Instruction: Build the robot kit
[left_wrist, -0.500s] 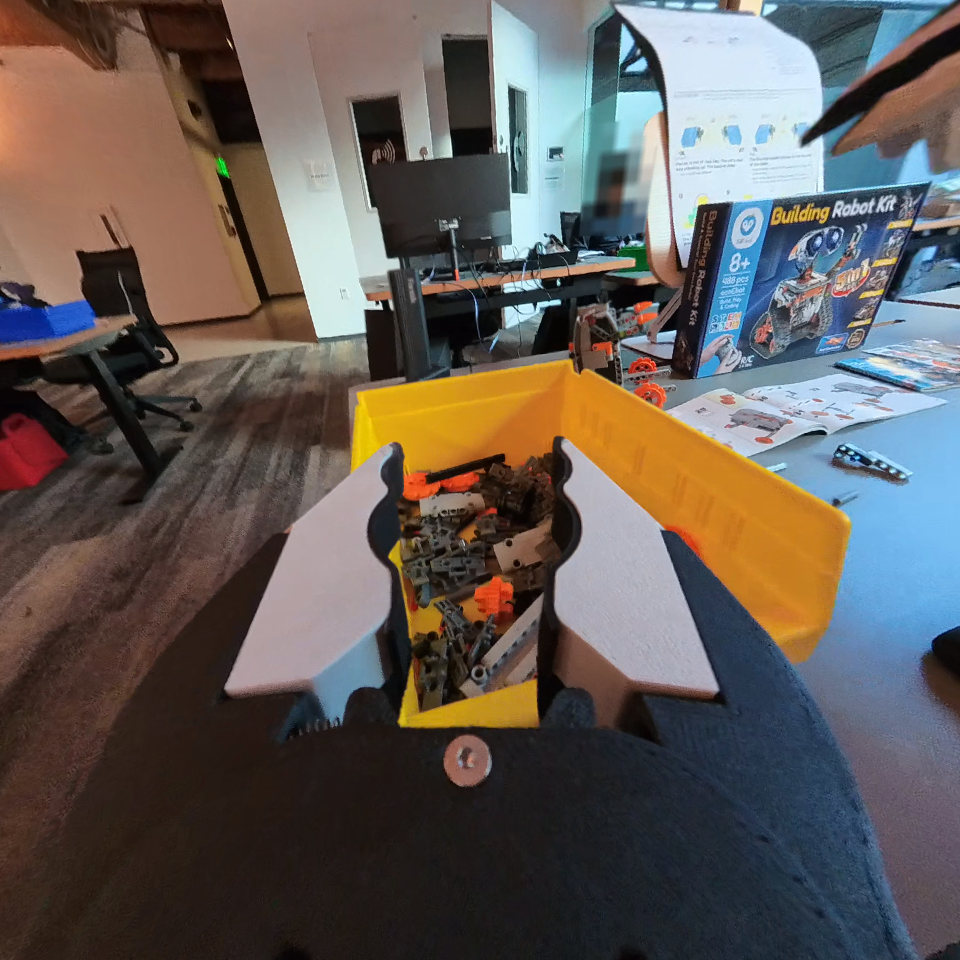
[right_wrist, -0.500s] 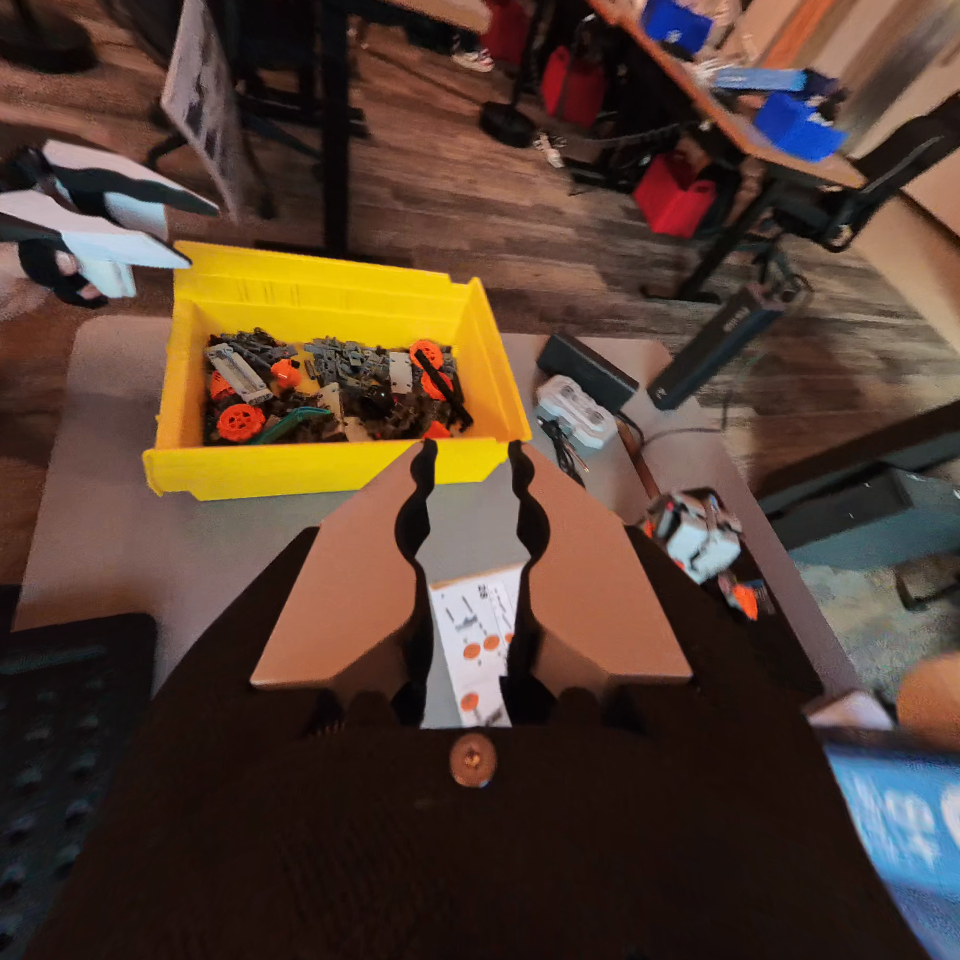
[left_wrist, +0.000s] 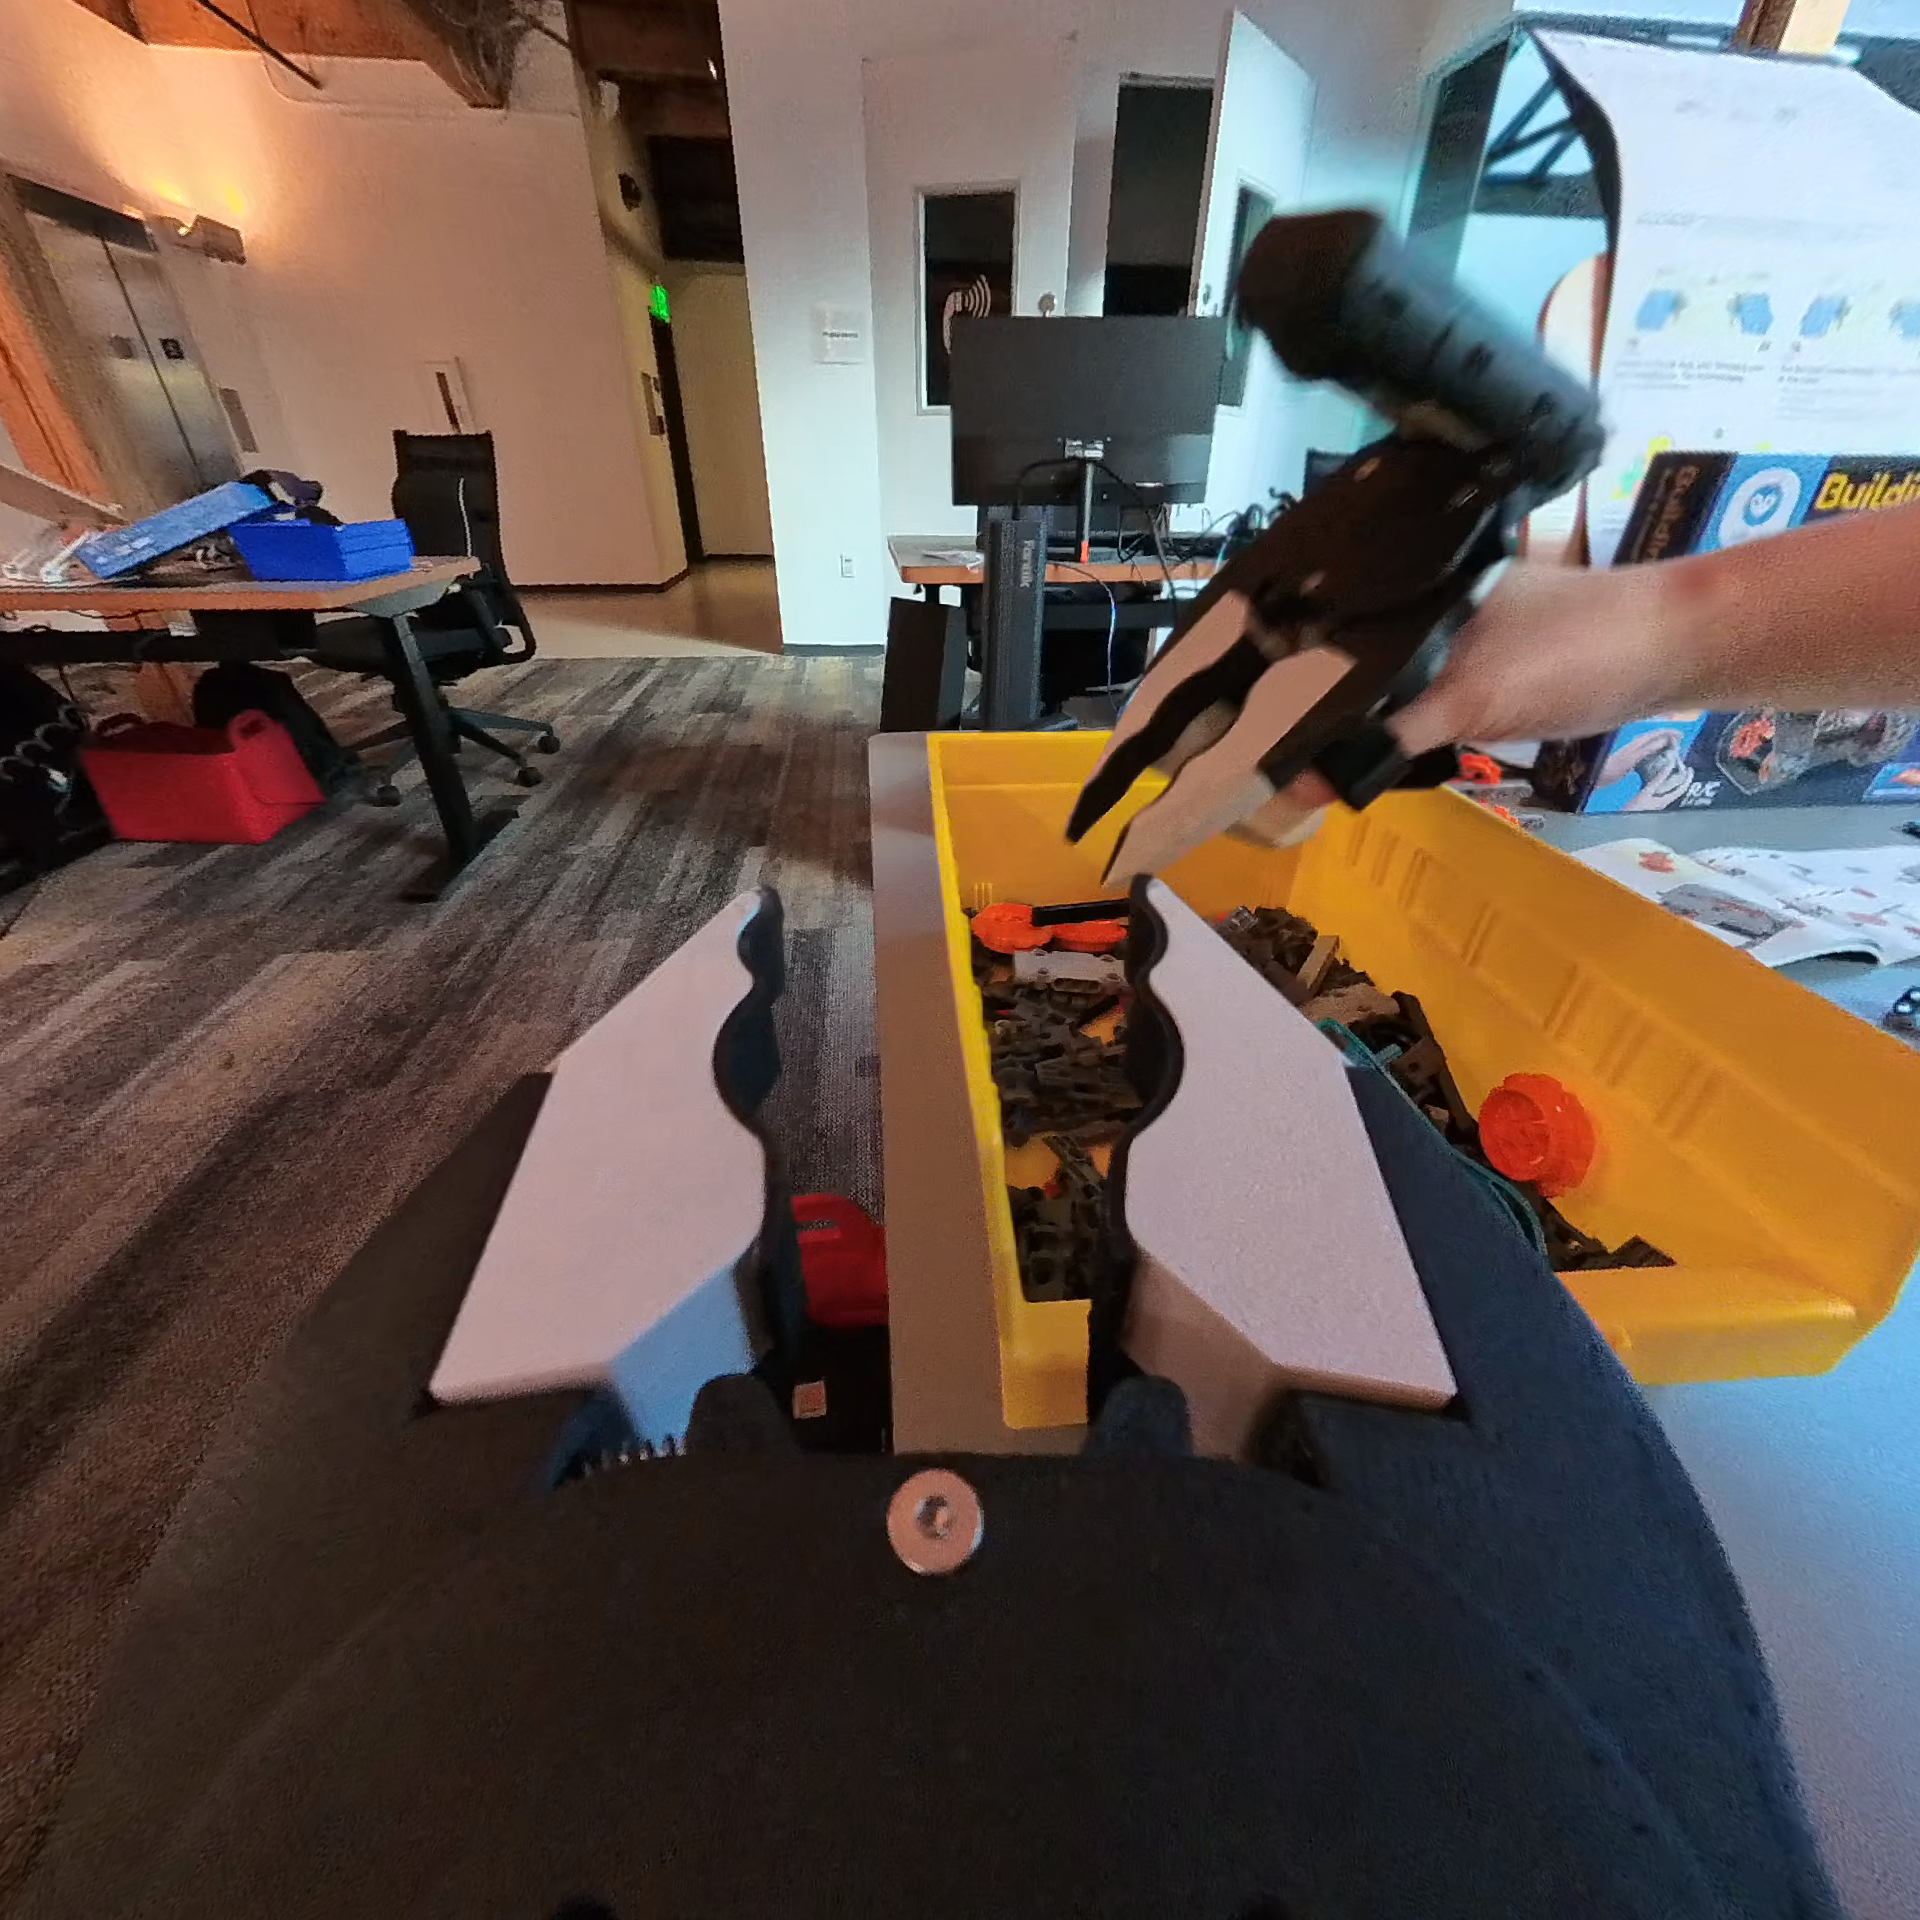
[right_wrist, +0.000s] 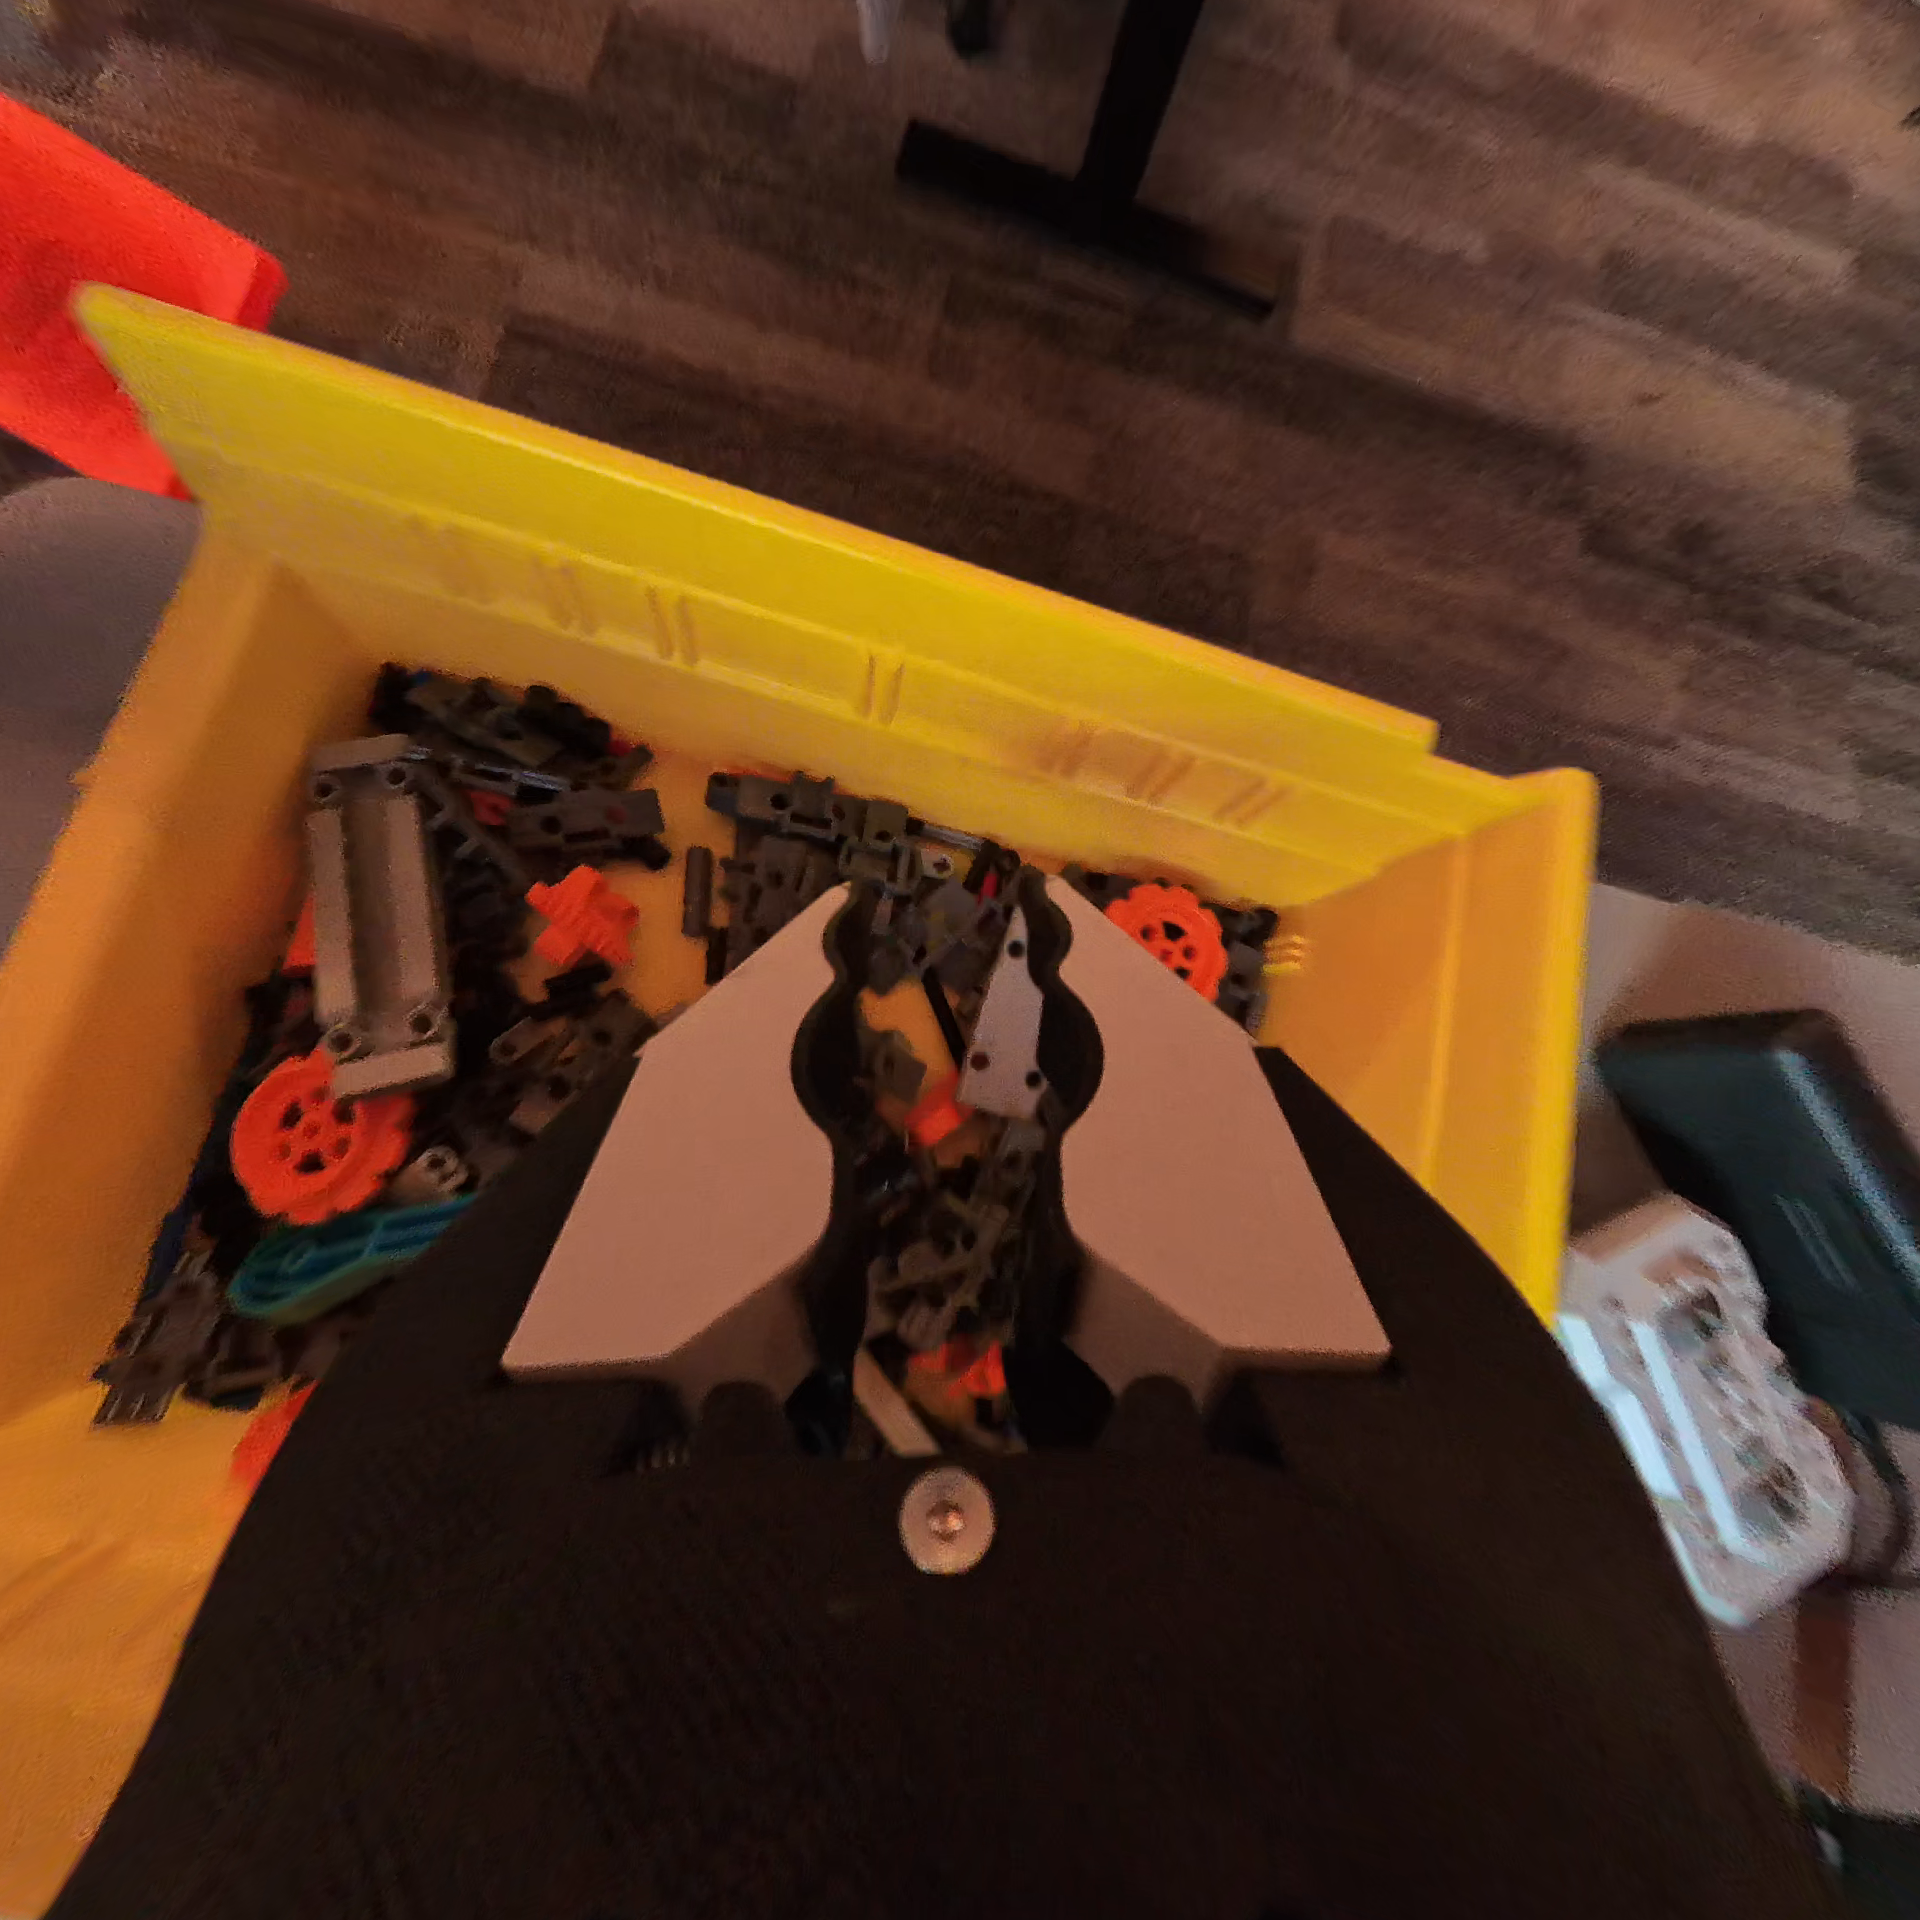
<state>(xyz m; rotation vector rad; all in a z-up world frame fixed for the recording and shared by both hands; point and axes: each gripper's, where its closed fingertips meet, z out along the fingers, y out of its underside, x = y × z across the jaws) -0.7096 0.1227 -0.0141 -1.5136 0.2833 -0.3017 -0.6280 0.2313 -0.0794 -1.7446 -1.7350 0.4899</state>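
Currently, by item:

- Bin (left_wrist: 1558, 997) (right_wrist: 831, 644): yellow, open-top, at the edge of a grey table (left_wrist: 1818, 1507). Holds loose building pcs, mostly dark grey/black.
- Among the pcs: orange wheels (right_wrist: 312, 1138), a long grey block (right_wrist: 374, 914), a teal band (right_wrist: 332, 1262) and a white wedge pc (right_wrist: 1006, 1023).
- L gripper (left_wrist: 954, 914): jaws wide, empty. One finger is over the bin, the other is outside it over the floor, so they straddle the bin's side wall and the table edge. No contact visible.
- R gripper (right_wrist: 940, 914) (left_wrist: 1101, 852): hand-held, pointing down into the bin's far end. Jaws are narrow but apart. The wedge pc shows in the gap, apparently lying in the pile, not pinched. Tips are just above the pcs; contact can't be told because of blur.
- Nothing lifted; every pc in view lies in the bin.
- Beside the bin: white module (right_wrist: 1704, 1403) and black box (right_wrist: 1787, 1174).
- Behind the bin: kit box (left_wrist: 1766, 644) and open booklet (left_wrist: 1766, 904).
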